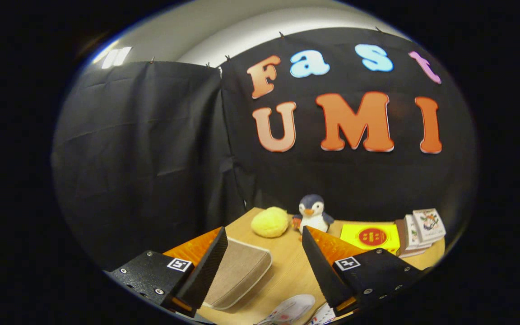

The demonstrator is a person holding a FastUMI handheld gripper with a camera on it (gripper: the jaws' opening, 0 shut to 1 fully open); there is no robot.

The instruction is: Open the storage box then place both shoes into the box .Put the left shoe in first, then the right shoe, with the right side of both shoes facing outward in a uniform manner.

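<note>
From the gripper view, my fingers (262, 266) stand spread wide apart with nothing between them but bare desk (287, 271). The storage box (237, 273), a beige, lidded thing with rounded corners, lies just beside my left finger, partly hidden behind it, its long axis running away from me and slightly toward the yellow plush ball (270, 222) at the far end of the desk. The lid looks closed, so I judge that opening is not yet done. One shoe (292, 308), pale with some red and blue marks, lies low and near, between my fingers and below their tips; a second bit of patterned stuff sits just by my right finger, and I cannot tell whether it is the other shoe. Beyond my fingers stand a toy penguin (313, 213), a yellow packet (370, 236) and a stack of small boxes (420, 231). The box lies leftward of my line, so I would need to swing left and down to reach its lid.
</note>
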